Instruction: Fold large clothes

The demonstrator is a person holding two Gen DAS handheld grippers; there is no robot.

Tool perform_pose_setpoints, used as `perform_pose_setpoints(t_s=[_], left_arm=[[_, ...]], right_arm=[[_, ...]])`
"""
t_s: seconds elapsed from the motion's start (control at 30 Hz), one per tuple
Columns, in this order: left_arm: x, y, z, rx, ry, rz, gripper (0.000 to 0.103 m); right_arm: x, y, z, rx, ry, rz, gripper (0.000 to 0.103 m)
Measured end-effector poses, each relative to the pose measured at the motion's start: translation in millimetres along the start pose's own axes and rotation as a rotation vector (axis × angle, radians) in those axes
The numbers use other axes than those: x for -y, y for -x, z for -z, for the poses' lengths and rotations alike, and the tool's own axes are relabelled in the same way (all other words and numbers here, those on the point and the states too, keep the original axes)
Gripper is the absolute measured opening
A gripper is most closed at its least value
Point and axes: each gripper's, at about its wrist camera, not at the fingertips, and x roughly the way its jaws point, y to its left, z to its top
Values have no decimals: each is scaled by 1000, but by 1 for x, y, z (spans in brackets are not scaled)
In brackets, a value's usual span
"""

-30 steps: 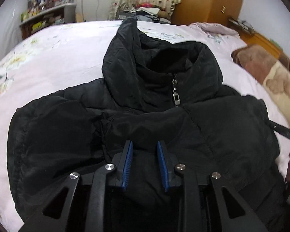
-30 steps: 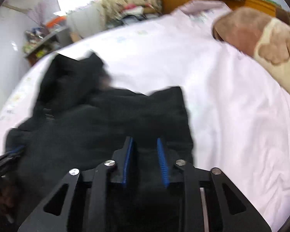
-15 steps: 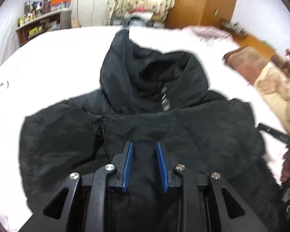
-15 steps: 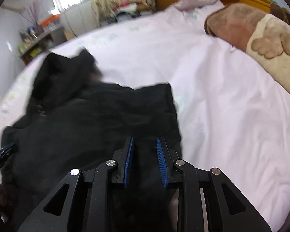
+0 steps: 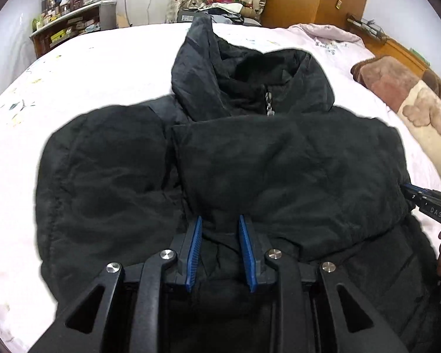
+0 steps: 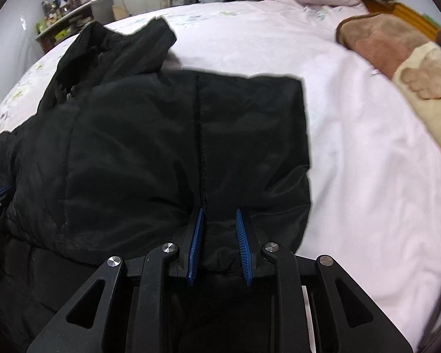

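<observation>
Both claws sat at the near hem of the black jacket (image 5: 279,176). Left claw (image 5: 220,247) was narrowly open, a fold of fabric bunched between its pads, gap unchanged over the last second. Right claw (image 6: 219,235) was closing on the hem by the seam, fabric between the pads. Since a second ago the folded lower panel had travelled further up toward the collar, so the bottom-up fold looked nearly laid. Jacket lay flat on the pink bed (image 6: 367,147), hood (image 5: 208,67) at the far end.
</observation>
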Motion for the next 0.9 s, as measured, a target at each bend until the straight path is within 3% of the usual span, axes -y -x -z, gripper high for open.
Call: perform_pose_setpoints(t_s=[0.07,0.17,0.23,0.33,0.4,0.5,0.6,0.73,0.9], left_arm=[[-4,20,-2,47,1,17,29],[-15,34,-4,91,-14,-48,29],[-29,31,-3,78,-2,-118,29],[-48,21,4,33,36,-136,29],[-53,16,10,11,41,-128,29],[-51,23,11,15,35,-120,29],[-52,40,10,57,51,-104,29],[-59,59,17,37,110,-92,29],[-46,102,26,87,107,-83,29]], right_arm=[[-6,23,0,69,-18,-67,23],[-32,39,-6,112,28,-116,23],[-49,34,-7,100,59,-145,23],[-68,7,-5,36,94,-143,23],[-72,-10,-3,-9,88,-129,23],[-70,-7,-8,-10,64,-136,23],[-69,11,-7,18,55,-146,23],[-73,33,3,35,39,-158,23],[-77,68,17,79,24,-195,23]])
